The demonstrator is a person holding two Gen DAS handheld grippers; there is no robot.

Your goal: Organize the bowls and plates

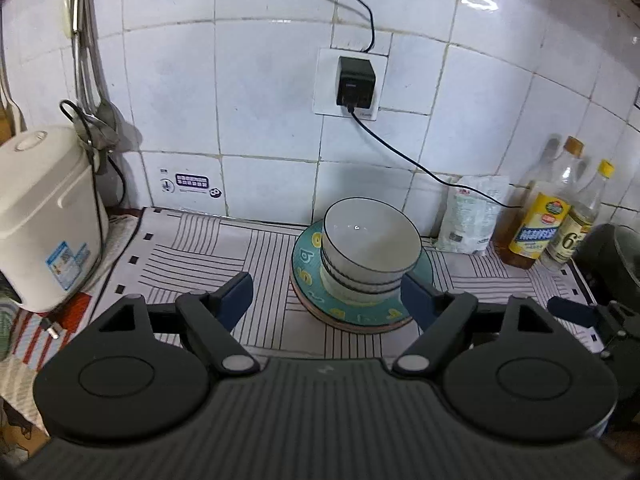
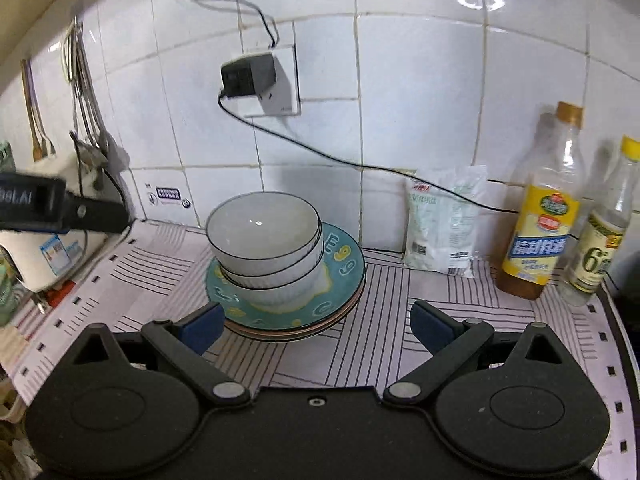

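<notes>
A stack of white bowls with dark rims (image 1: 370, 246) (image 2: 266, 240) sits on a teal plate with yellow letters (image 1: 308, 276) (image 2: 344, 264), which tops a pile of plates on the striped mat. My left gripper (image 1: 326, 296) is open and empty just in front of the stack. My right gripper (image 2: 318, 326) is open and empty, in front of the stack and slightly right of it. The right gripper's finger shows at the right edge of the left wrist view (image 1: 572, 312). The left gripper shows at the left edge of the right wrist view (image 2: 60, 208).
A white rice cooker (image 1: 44, 216) stands at the left. A white bag (image 2: 444, 220) and two bottles (image 2: 540, 216) stand at the right against the tiled wall. A charger (image 1: 354, 82) with a cable hangs from the wall socket. A dark pot (image 1: 612, 256) is at far right.
</notes>
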